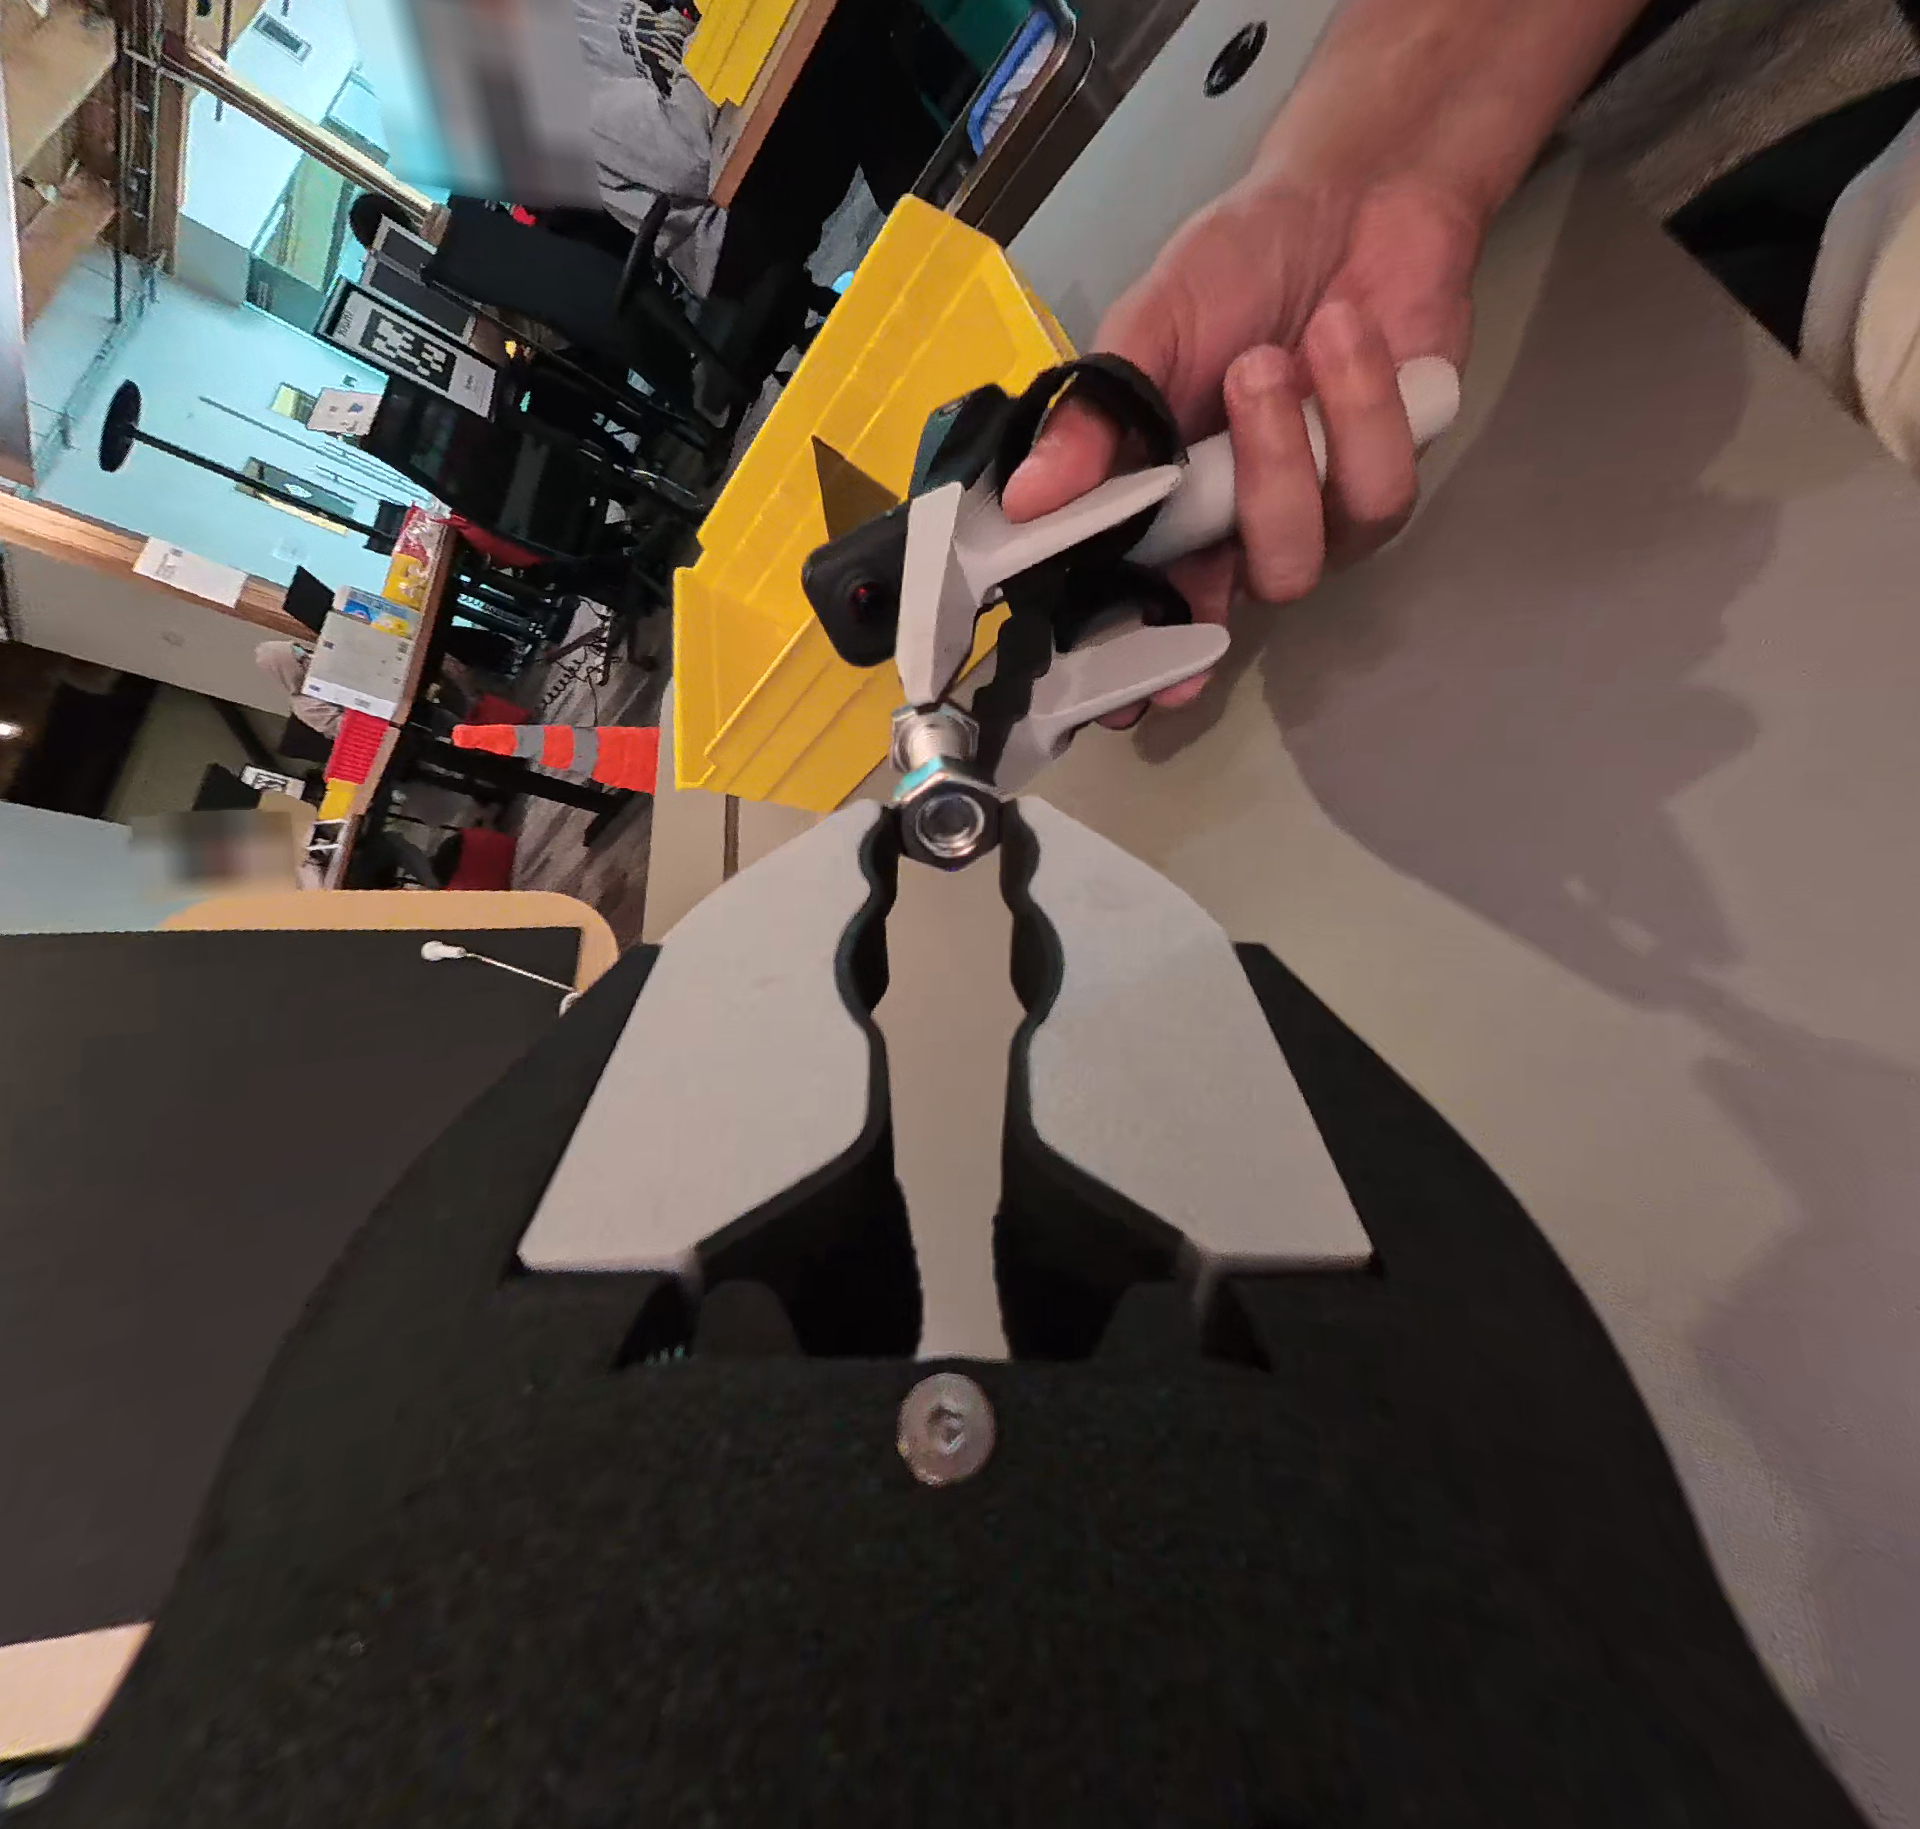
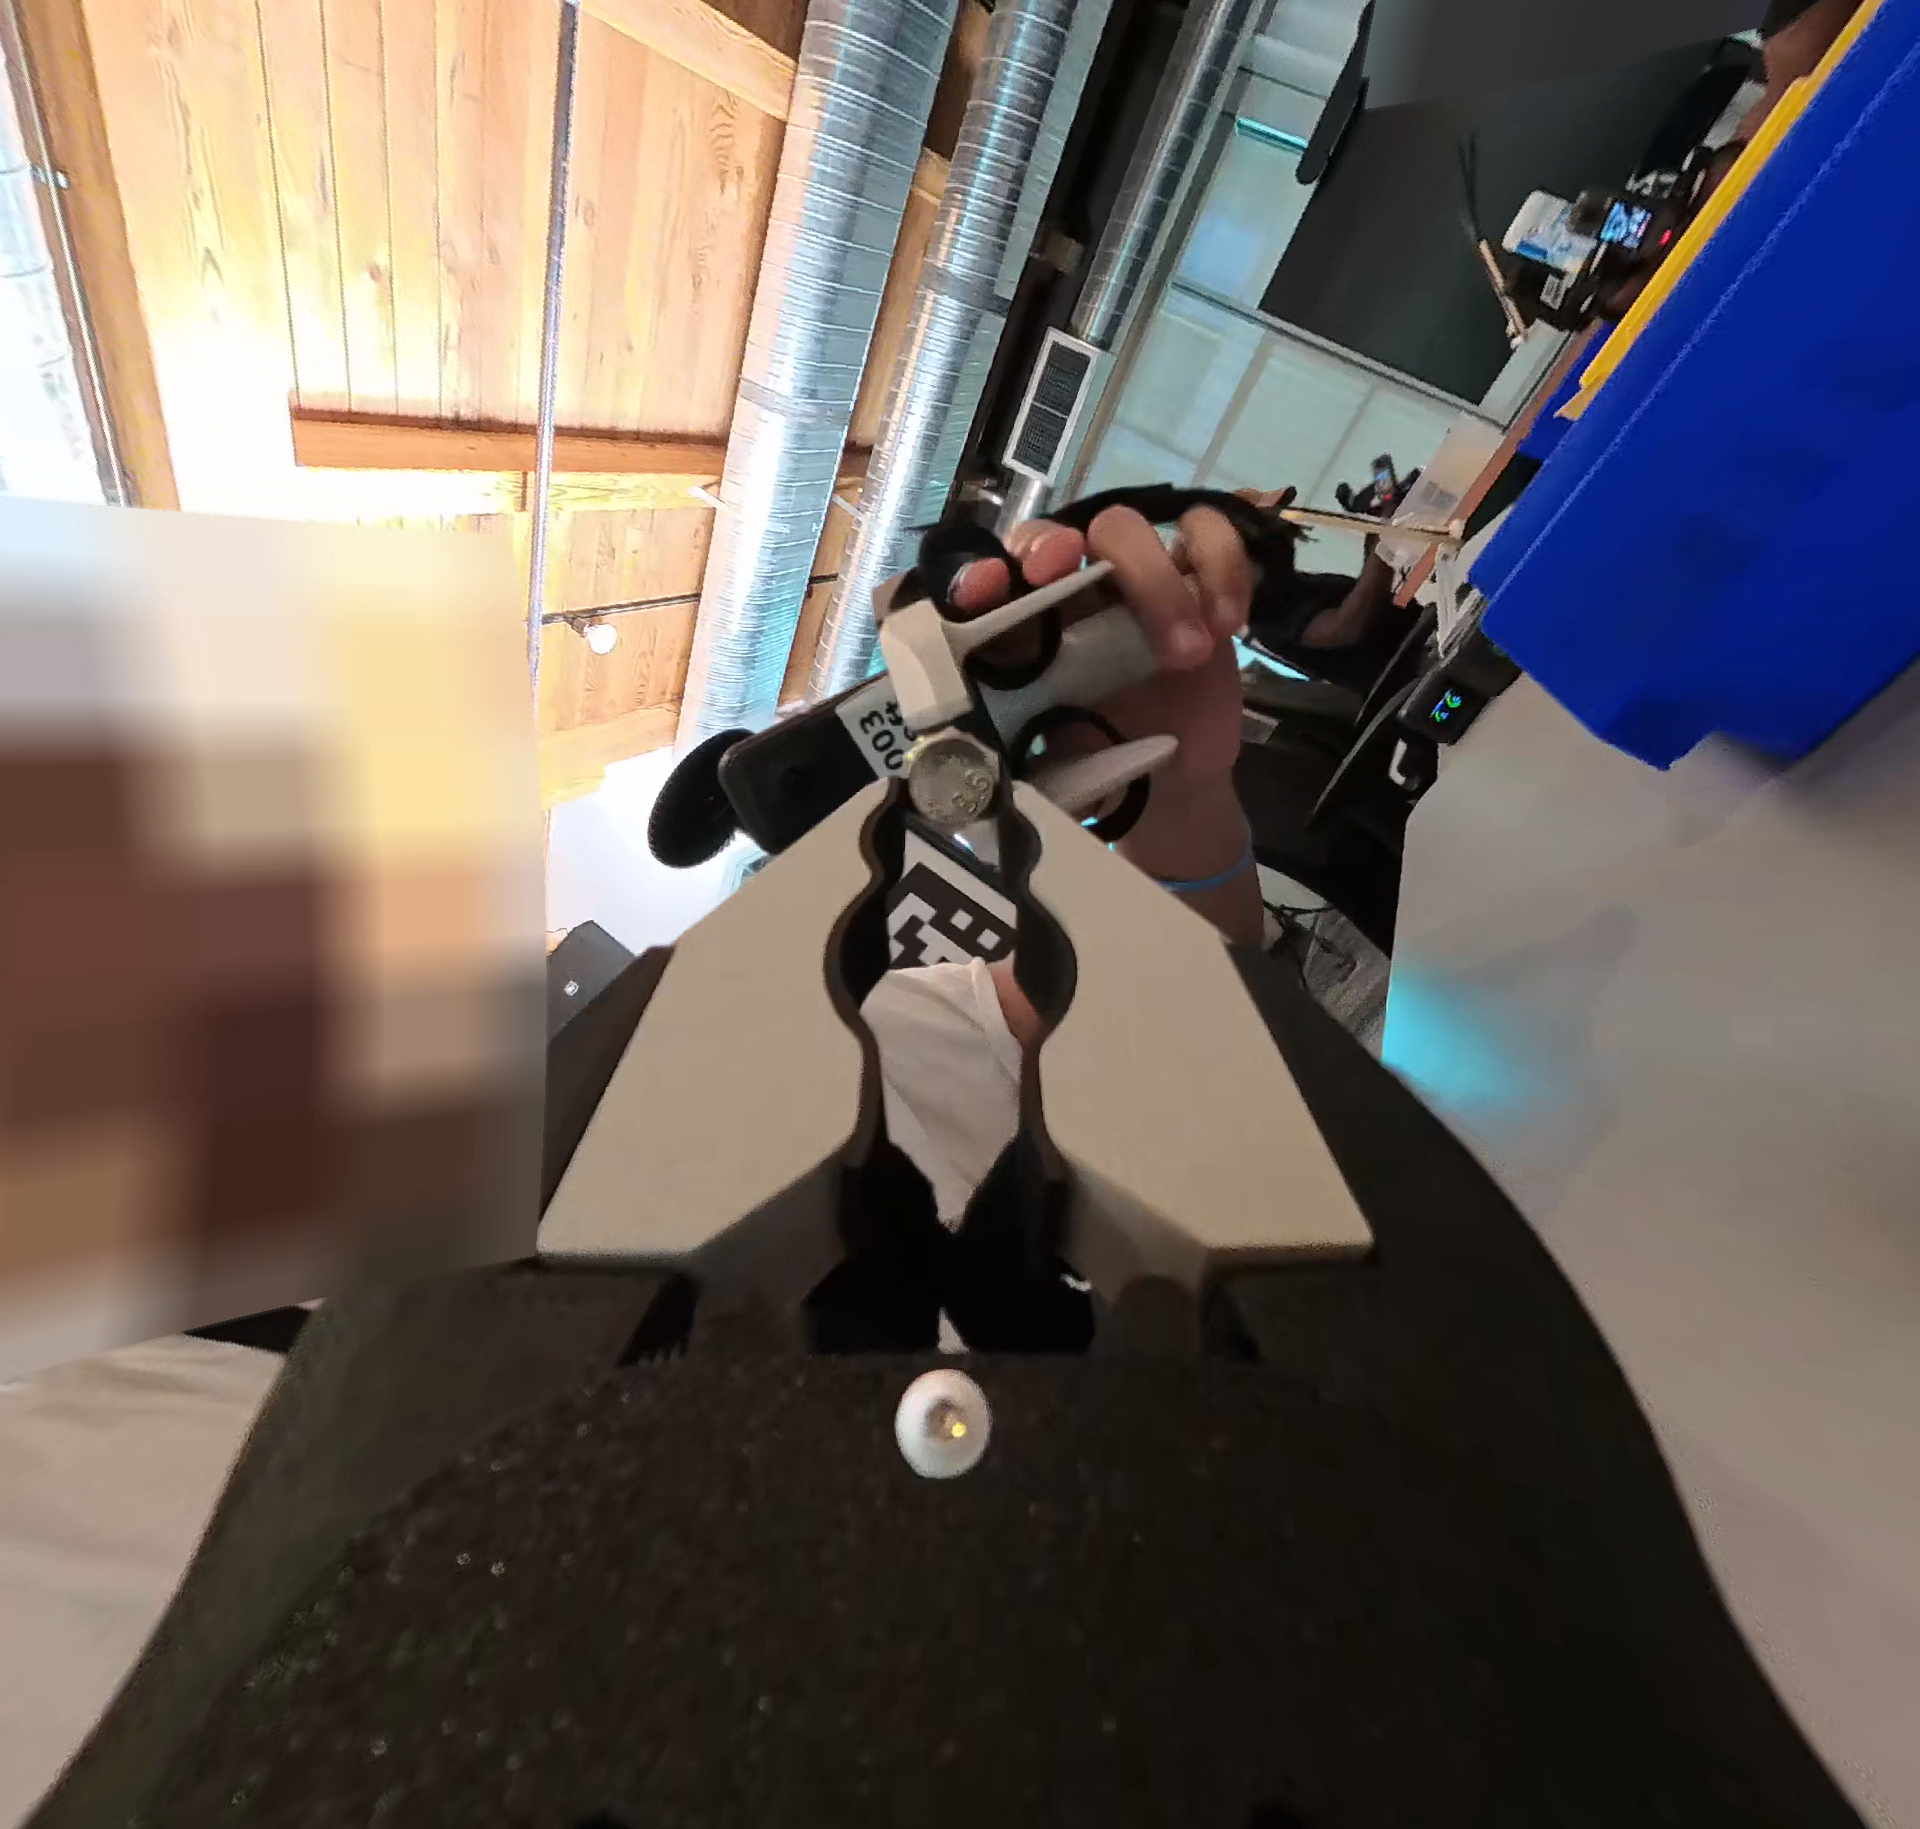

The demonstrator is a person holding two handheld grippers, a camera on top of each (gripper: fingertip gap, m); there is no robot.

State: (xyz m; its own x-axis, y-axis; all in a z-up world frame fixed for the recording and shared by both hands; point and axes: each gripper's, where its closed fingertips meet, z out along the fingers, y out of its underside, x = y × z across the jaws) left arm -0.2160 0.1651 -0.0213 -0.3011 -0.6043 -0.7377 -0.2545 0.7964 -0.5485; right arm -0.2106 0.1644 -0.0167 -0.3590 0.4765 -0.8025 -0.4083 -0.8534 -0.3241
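Observation:
In the left wrist view my left gripper (image 1: 943,823) is shut on a silver hex nut (image 1: 945,825) at the end of a short bolt (image 1: 932,740). My right gripper (image 1: 940,730) comes in from above, held by a hand (image 1: 1299,345), and grips the bolt's other end. In the right wrist view my right gripper (image 2: 951,780) is shut on the bolt's round silver head (image 2: 951,777). The left gripper (image 2: 951,735) meets it from the far side, held by another hand (image 2: 1174,616). The bolt is held in the air above the beige table (image 1: 1507,896).
A yellow bin (image 1: 862,491) stands on the table behind the bolt. A black board (image 1: 260,1104) lies at the left. A blue bin (image 2: 1714,429) is at the right in the right wrist view. Desks, chairs and an orange cone (image 1: 561,751) lie beyond. Less than 4 cm separates the two grippers' tips.

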